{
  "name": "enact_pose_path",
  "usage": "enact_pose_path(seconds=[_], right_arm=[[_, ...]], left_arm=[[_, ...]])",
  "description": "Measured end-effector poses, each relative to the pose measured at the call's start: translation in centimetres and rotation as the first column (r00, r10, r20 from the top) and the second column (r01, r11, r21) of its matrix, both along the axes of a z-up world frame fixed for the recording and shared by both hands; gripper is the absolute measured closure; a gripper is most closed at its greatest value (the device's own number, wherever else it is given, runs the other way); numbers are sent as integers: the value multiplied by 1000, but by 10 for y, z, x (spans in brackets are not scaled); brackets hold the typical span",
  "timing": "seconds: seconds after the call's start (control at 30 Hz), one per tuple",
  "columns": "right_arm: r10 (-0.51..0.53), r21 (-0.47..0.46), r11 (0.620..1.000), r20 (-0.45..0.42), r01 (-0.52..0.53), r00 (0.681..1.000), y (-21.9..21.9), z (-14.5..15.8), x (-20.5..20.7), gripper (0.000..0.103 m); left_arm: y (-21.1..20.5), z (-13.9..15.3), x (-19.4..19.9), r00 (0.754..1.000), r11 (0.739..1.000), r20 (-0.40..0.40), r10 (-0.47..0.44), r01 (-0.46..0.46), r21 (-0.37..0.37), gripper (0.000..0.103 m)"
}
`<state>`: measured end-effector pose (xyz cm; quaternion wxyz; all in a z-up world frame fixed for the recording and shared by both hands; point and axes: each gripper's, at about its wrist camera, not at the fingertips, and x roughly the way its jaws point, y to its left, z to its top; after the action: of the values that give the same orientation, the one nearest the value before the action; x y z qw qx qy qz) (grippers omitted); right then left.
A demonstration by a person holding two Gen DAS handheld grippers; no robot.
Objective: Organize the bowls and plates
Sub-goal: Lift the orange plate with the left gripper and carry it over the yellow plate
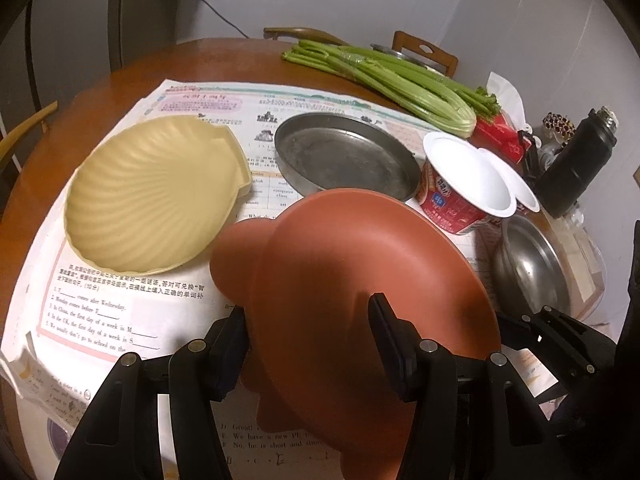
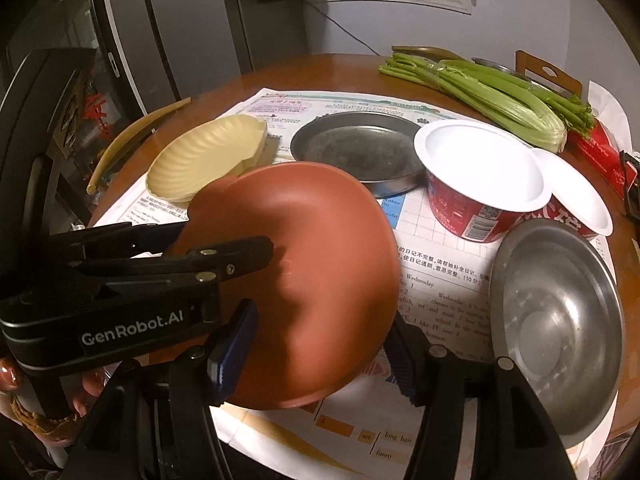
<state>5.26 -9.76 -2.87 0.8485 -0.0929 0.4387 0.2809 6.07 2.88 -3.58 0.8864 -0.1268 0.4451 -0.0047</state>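
Observation:
A red-brown plate [image 1: 360, 264] [image 2: 320, 264] hangs tilted above the paper-covered table. My left gripper [image 1: 306, 308] [image 2: 224, 240] is shut on its rim, one finger on top and one underneath. My right gripper [image 2: 322, 318] straddles the near edge of the same plate, and both pads look to be touching it. Its body shows at the right edge of the left wrist view [image 1: 552, 332]. A yellow shell-shaped plate [image 1: 152, 196] [image 2: 204, 160] lies at the left. A dark metal pan [image 1: 344, 156] [image 2: 356, 152] and a steel bowl [image 1: 532, 264] [image 2: 556, 320] also rest on the table.
Two nested red instant-noodle cups [image 1: 468, 176] [image 2: 480, 172] stand between pan and bowl. Celery [image 1: 400, 80] [image 2: 500, 92] lies at the back right, and a black bottle [image 1: 576, 160] stands far right. Printed paper [image 1: 128, 320] covers the round wooden table [image 1: 132, 76]. A hand [image 2: 92, 392] holds the left gripper.

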Motion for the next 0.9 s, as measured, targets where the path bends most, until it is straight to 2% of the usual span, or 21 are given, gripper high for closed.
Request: enact_pose_path(seconds=[0.43,0.57,0.9], right_arm=[[43,-3,999,41,-43,998,25,24,-4,41],[62,33,998,22,-62,998,35,30,2,39],[97,27,995,66,-99,993,66,48,6,39]], left_arm=[[27,26,-15,996,998,62,64,-64,-8,44],[40,35,-17,992,995,85,97,-97,-1,44],[68,46,-16,983,989,108,148,-148,-8,44]])
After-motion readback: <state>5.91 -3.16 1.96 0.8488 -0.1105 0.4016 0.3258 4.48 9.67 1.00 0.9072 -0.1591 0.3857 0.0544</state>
